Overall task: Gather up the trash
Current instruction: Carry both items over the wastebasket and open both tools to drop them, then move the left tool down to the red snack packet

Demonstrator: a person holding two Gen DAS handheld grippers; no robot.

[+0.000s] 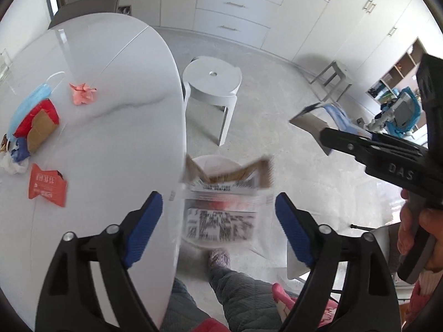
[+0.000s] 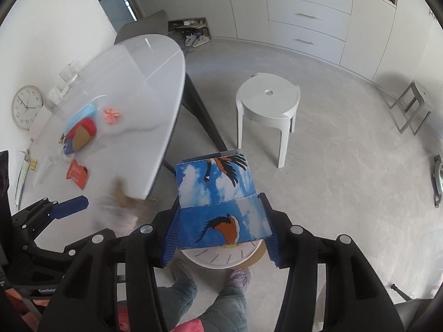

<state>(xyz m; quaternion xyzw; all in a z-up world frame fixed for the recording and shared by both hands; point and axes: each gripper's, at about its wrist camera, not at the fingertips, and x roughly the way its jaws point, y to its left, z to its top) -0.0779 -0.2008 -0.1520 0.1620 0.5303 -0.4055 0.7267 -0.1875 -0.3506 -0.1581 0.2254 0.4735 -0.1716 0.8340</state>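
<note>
Bare floor (image 2: pixel 346 171) beyond table edge (image 2: pixel 177 110)

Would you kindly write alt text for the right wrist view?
The right gripper clamps a blue cardboard box printed with sky and birds above a round white bin on the floor. To the left, a white oval table still holds scraps of trash.

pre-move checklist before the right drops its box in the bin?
1. Right gripper jaws shut on blue box: ok.
2. Bin under the box: ok, rim shows just below it.
3. Left gripper jaws open, pads clear of the blurred packet: ok.
4. Packet landed in bin: cannot tell, blurred.
5. Table cleared: not ok; mask, pink scrap, orange wrapper remain.
</note>
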